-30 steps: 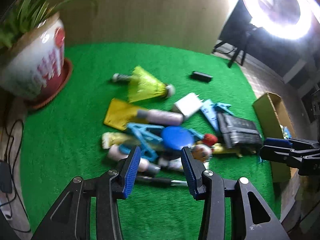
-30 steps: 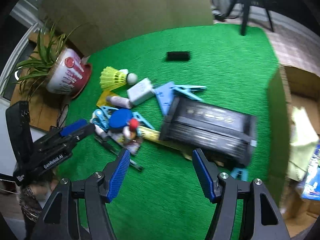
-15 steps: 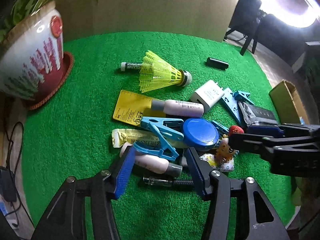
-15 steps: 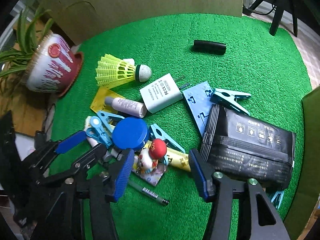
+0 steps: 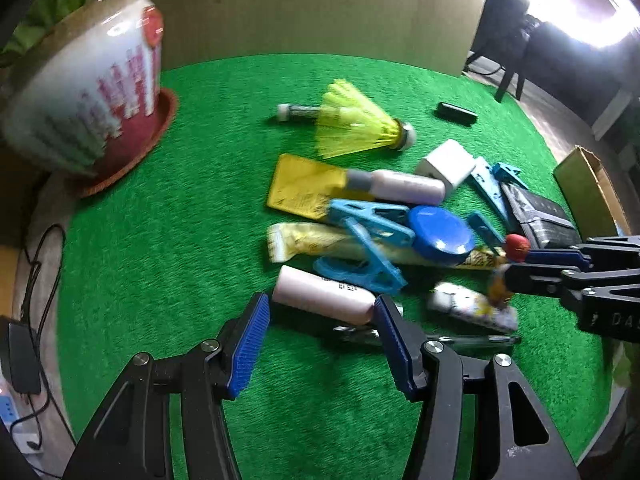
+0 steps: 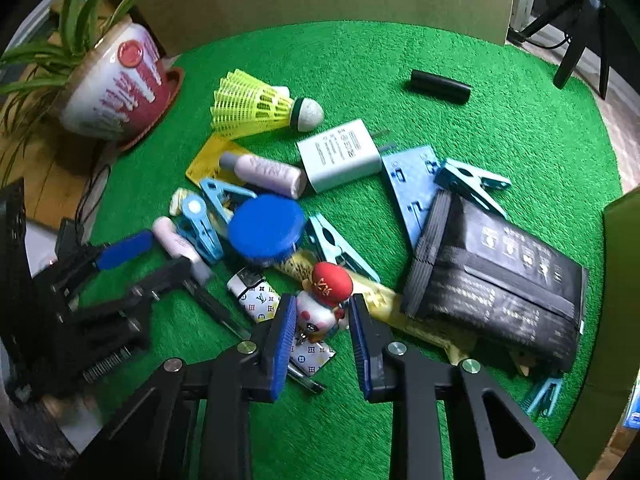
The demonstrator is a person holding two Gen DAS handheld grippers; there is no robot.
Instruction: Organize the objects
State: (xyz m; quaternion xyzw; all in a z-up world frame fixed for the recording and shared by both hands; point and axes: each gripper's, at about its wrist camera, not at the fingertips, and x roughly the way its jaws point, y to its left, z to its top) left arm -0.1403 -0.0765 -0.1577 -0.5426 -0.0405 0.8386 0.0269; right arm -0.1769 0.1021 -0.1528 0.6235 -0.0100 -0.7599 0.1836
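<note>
Right gripper, lower centre of right view: jaws parted, straddling red-capped figurine, not yet clamped. Advice: close slowly on body, lift straight, avoid patterned lighter beneath.
Left gripper, lower centre of left view: jaws released around pink tube; pen just beside, don't snag.
Farther, upper centre: yellow shuttlecock on green mat.

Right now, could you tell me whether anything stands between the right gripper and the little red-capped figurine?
Nothing visible does. The right gripper is open with the figurine already sitting between its blue pads. The patterned lighter lies beside and partly under the figurine, and the pen runs just left, so either could get nudged.
</note>
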